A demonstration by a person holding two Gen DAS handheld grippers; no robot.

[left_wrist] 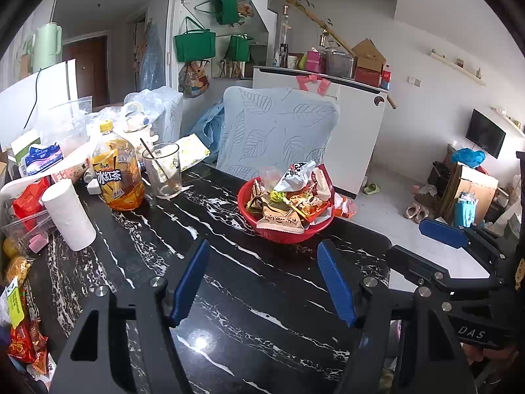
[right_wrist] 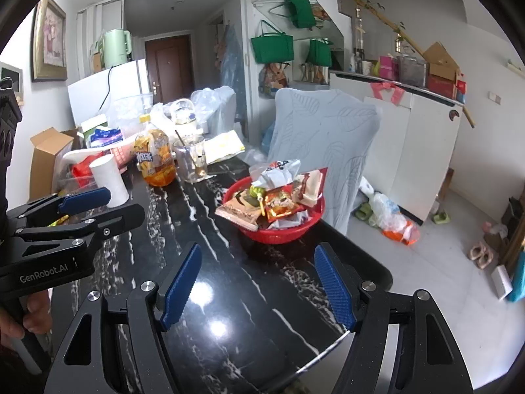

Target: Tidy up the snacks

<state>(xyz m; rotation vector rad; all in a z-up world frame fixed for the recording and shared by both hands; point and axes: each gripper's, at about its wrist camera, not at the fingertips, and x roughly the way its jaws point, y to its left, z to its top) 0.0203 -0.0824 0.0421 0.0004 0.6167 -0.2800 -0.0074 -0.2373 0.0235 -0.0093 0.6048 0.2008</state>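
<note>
Snack-filled red basket (left_wrist: pixel 282 229) sits ahead of both grippers' wide-spread, empty fingers (left_wrist: pixel 190 282) (right_wrist: pixel 334 285).

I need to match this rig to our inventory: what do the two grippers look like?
Both are matte black frames with silver screws, triangular cut-outs and blue ridged pads. The left gripper shows white "GenRobot.AI" lettering in the right view; the right gripper shows "DAS" in the left view. A bare hand holds the left grip. No cables visible.
</note>
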